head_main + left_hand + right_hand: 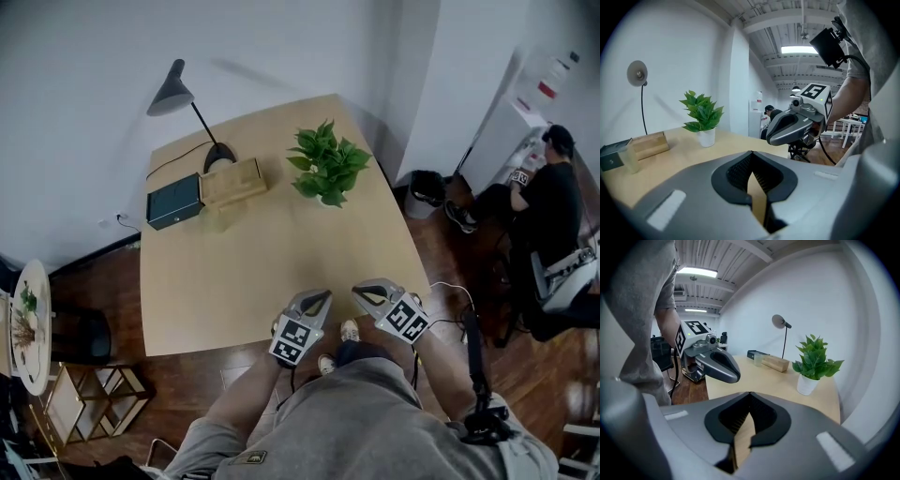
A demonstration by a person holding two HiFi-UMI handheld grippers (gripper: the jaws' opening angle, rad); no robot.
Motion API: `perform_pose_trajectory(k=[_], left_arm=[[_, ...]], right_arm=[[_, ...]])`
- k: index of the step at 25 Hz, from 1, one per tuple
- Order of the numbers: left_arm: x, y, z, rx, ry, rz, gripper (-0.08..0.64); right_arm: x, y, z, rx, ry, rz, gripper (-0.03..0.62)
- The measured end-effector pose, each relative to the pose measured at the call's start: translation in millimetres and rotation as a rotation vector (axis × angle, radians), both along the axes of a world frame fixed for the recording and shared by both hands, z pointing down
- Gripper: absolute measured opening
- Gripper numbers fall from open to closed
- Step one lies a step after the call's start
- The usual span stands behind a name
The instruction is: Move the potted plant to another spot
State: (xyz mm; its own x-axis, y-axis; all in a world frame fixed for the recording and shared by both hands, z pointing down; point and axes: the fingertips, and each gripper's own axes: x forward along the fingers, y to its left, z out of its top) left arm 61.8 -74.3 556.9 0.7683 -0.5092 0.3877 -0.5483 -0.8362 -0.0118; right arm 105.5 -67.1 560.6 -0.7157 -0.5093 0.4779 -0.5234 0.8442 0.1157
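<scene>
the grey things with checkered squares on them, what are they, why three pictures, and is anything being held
No robot here: a person holds a grey tool in each hand, each ending in a two-finger claw. The cubes with black-and-white squares are part of the tools. The top-down picture comes from a camera on the person's head; it shows the left claw and right claw over the near edge of the light wooden table. The other two pictures come from cameras riding on each tool, looking along its own claw. Both claws are shut and hold nothing. Across the table stand a leafy green plant in a white pot, a black desk lamp, a dark green box and a pale wooden block.
</scene>
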Motion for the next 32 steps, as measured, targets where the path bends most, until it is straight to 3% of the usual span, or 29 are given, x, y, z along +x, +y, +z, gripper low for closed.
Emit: perform_pose_trajectory(k=[6, 14, 22, 32], left_arm=[[-2.1, 20.2, -17.3, 0.021, 0.039, -0.032, 0.0], [9.8, 23.6, -74.4, 0.117, 0.138, -0.113, 0.0], [25.2, 24.4, -118.2, 0.161, 0.2, -0.156, 0.0], [37.1, 31.9, -149.2, 0.193, 0.218, -0.184, 0.0]], right_arm=[[0.3, 17.7, -21.8, 0.024, -0.045, 0.002, 0.006], [14.1, 20.9, -76.6, 0.082, -0.199, 0.013, 0.006], [20.1, 28.0, -128.8, 0.156, -0.237, -0.045, 0.006], [27.1, 31.7, -168.6, 0.216, -0.284, -0.083, 0.006]])
